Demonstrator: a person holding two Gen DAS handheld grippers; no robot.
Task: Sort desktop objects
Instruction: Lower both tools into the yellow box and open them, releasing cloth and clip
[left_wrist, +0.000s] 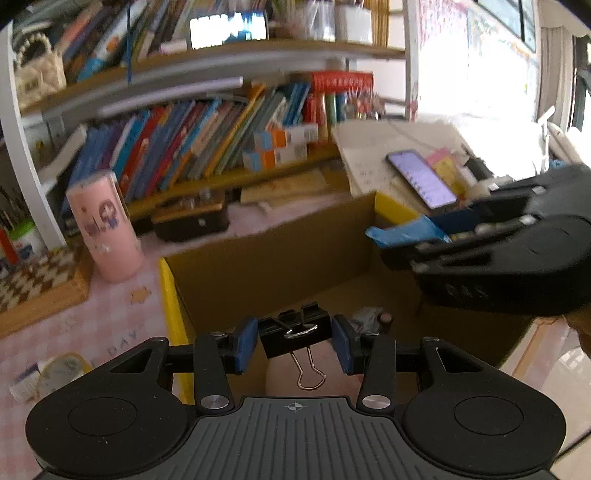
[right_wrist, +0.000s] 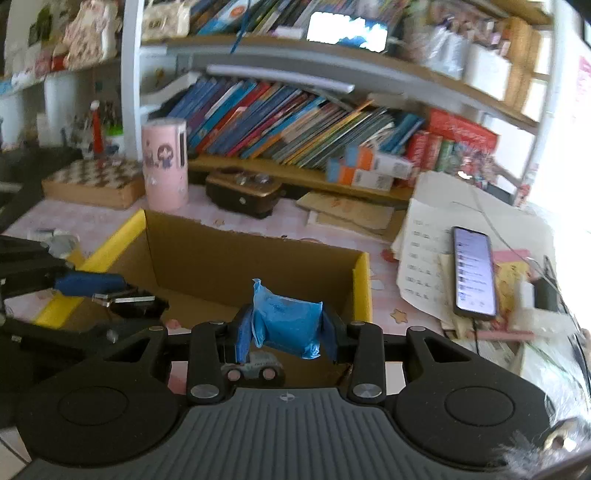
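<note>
My left gripper (left_wrist: 294, 345) is shut on a black binder clip (left_wrist: 293, 334) with wire handles and holds it over the open cardboard box (left_wrist: 258, 258) with yellow flap edges. My right gripper (right_wrist: 286, 332) is shut on a blue packet (right_wrist: 286, 319), also above the box (right_wrist: 229, 254). The right gripper shows in the left wrist view (left_wrist: 406, 240) at the right, the packet (left_wrist: 402, 230) in it. The left gripper shows in the right wrist view (right_wrist: 99, 290) at the left. A small grey toy car (right_wrist: 255, 367) lies in the box below the packet.
A pink cylindrical container (left_wrist: 105, 225) and a checkered wooden board (left_wrist: 37, 280) stand left of the box. A lit phone (right_wrist: 474, 273) lies on papers at the right. A dark box (right_wrist: 242, 194) and bookshelves stand behind. A small wrapped item (left_wrist: 369, 317) lies in the box.
</note>
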